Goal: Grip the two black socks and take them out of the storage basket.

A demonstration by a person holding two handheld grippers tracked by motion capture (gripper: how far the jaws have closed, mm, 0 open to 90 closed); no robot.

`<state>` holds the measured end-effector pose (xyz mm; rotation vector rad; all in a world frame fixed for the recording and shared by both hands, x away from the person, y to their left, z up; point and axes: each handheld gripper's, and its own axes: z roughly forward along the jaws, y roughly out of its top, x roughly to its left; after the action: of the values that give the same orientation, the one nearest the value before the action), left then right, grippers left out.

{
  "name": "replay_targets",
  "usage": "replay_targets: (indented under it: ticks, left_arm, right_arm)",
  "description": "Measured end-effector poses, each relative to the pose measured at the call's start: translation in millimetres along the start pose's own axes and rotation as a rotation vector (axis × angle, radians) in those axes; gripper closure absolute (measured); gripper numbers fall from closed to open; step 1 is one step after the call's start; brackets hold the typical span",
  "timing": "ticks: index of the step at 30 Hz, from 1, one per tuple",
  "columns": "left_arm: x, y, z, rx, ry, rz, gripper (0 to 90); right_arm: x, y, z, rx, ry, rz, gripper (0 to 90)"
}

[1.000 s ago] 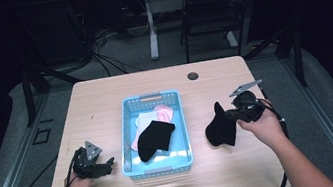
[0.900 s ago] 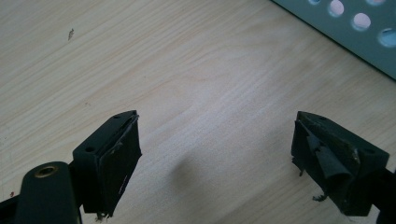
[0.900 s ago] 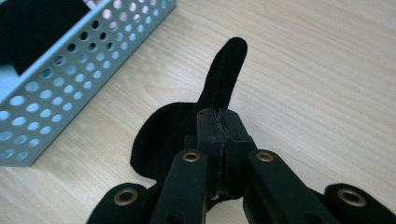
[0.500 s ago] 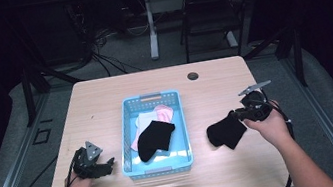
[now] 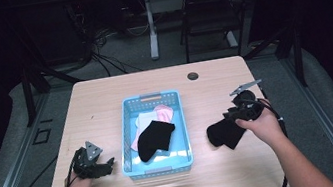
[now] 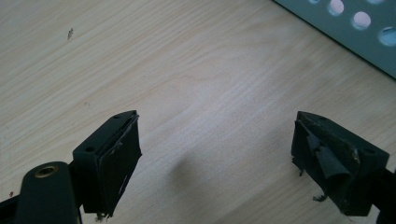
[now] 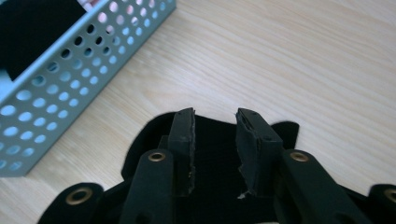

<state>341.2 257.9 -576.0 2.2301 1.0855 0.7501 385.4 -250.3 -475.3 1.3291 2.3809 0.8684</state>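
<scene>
black sock (image 5: pixel 225 134) lies flat on the desk (image 5: pixel 104 98), directly under my right gripper (image 7: pixel 215 135), whose jaws stand slightly apart above it, gripping nothing. blue basket (image 5: pixel 177 122) sits to that gripper's left. my left gripper (image 6: pixel 215 154) rests beyond the basket, jaws wide apart.

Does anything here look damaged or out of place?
Yes. The rubber pads on the left tongs are frayed and peeling at the edges. A black sock lies on the table under the right tongs, outside the blue basket that holds the other clothes.
</scene>
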Motion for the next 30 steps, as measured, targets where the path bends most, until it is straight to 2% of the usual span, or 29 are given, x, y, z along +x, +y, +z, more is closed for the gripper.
replay_targets:
  ticks: [5,6,7,8,9,11,13,14,16,17,18,20,23,26,27,29,30]
  left_arm:
    - [-0.2,0.0,0.0,-0.002,0.000,-0.002,15.6]
    - [-0.2,0.0,-0.1,-0.002,-0.001,-0.002,15.6]
    - [-0.2,0.0,-0.1,-0.002,-0.001,-0.002,15.6]
    - [-0.2,0.0,-0.1,-0.003,-0.001,-0.002,15.6]
    - [-0.2,0.0,-0.1,-0.003,-0.001,-0.002,15.6]
    - [-0.2,0.0,-0.1,-0.003,-0.001,-0.001,15.6]
    - [-0.2,0.0,-0.2,-0.003,-0.001,-0.001,15.6]
    - [0.0,0.2,-0.3,-0.004,-0.002,0.000,15.6]
    - [0.1,0.3,-0.2,-0.006,-0.004,0.000,15.6]
    - [0.0,0.4,-0.2,-0.006,-0.004,0.000,15.6]
    - [0.1,0.7,-0.2,-0.006,-0.005,0.002,15.6]
    - [0.0,0.7,-0.2,-0.006,-0.006,0.003,15.6]
    - [0.1,0.6,-0.3,-0.007,-0.007,0.003,15.6]
    - [1.0,0.0,-1.2,-0.008,-0.007,-0.002,15.6]
    - [1.0,0.0,-1.2,-0.008,-0.007,-0.002,15.6]
    - [1.2,0.0,-0.9,-0.014,-0.005,-0.004,15.6]
    - [0.8,0.0,-0.8,-0.016,-0.005,-0.005,15.6]
  right_arm:
    - [10.4,12.6,3.7,-0.007,0.009,-0.041,61.5]
    - [16.4,20.3,6.5,-0.002,0.013,-0.074,58.3]
    - [16.4,20.3,6.5,-0.002,0.013,-0.074,58.3]
    - [23.6,28.2,9.9,-0.009,0.022,-0.112,56.1]
    - [23.6,28.2,9.9,-0.009,0.022,-0.112,56.1]
    - [35.3,42.1,14.7,-0.015,0.032,-0.167,52.4]
    - [39.9,47.0,16.1,-0.016,0.036,-0.178,51.8]
    - [48.6,57.3,19.0,-0.022,0.045,-0.205,49.0]
    - [57.2,67.5,23.2,-0.023,0.059,-0.224,47.5]
    - [57.2,67.5,23.2,-0.023,0.059,-0.224,47.5]
    - [65.4,77.4,27.7,-0.027,0.070,-0.245,45.8]
    - [72.7,86.7,33.9,-0.030,0.085,-0.258,44.3]
    - [79.5,95.8,41.0,-0.021,0.096,-0.271,43.9]
    - [93.4,110.4,56.6,-0.001,0.113,-0.313,45.6]
    - [93.4,110.4,56.6,-0.001,0.113,-0.313,45.6]
    - [104.5,119.4,67.5,0.040,0.148,-0.338,50.2]
    - [108.5,121.9,71.9,0.055,0.150,-0.359,51.6]
